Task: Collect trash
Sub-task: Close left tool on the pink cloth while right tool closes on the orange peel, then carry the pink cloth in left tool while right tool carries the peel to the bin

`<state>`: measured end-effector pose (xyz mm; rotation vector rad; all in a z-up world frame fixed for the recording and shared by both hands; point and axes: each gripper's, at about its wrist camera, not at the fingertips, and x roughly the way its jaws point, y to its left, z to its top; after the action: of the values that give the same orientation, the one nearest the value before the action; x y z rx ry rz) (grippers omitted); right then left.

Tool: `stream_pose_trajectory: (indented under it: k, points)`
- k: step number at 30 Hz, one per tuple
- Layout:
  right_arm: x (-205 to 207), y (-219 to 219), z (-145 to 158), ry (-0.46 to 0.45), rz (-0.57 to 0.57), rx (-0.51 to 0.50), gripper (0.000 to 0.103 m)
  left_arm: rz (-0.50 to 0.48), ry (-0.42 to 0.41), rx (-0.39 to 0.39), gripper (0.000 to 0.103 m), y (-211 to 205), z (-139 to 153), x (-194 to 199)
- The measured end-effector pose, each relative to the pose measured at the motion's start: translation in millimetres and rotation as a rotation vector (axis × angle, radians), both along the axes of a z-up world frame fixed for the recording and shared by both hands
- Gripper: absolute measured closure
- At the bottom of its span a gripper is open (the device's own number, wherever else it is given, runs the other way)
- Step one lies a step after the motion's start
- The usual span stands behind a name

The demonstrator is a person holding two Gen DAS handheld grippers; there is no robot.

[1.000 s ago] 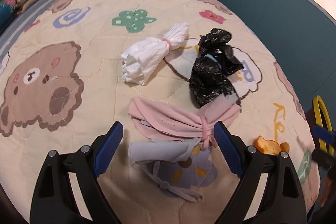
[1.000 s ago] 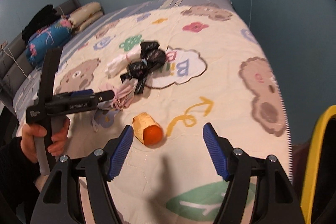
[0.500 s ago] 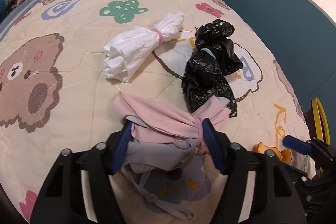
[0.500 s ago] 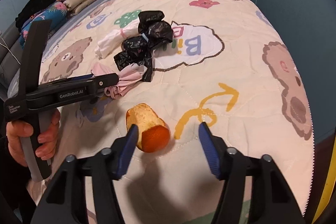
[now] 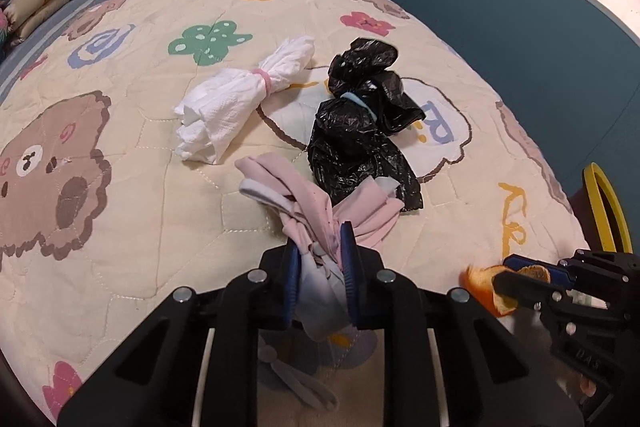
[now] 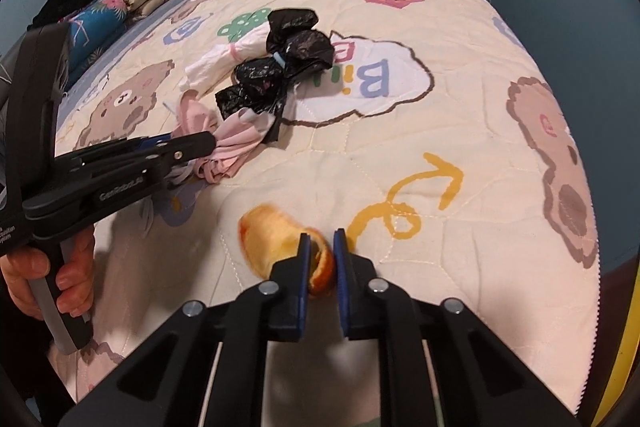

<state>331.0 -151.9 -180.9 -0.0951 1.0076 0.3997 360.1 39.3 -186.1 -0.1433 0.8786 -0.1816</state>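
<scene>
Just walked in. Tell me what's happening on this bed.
A person is clearing trash off the quilt with a handheld tool in each hand. The left tool is shut on the pink bundle, and the right tool is shut on the orange peel. The white bundle and the black bag lie ungrabbed farther up the quilt. A yellow rim shows at the bed's edge.

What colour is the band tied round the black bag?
Light blue. The band cinches the black bag at its middle, clearest in the left wrist view.
</scene>
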Motion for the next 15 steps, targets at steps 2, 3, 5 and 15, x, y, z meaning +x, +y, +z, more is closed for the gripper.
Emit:
stream_pose_trajectory:
  k: [2,3,5,15]
  points:
    - [-1.8,-5.7,5.6,0.002,-0.008,0.020,0.093,-0.003,-0.011,-0.007,0.085,1.2,7.5,-5.0]
    - [-4.0,-10.5,10.1,-0.003,-0.014,0.030,0.093,-0.007,-0.016,-0.009,0.085,1.3,10.8,-7.3]
    - [-8.2,-18.3,17.6,-0.007,-0.022,0.048,0.093,-0.018,-0.039,-0.006,0.085,-0.6,21.6,-16.5]
    - [-46.3,-81.8,67.0,-0.090,-0.111,0.109,0.093,-0.069,-0.154,0.009,0.085,-30.9,81.2,-70.1]
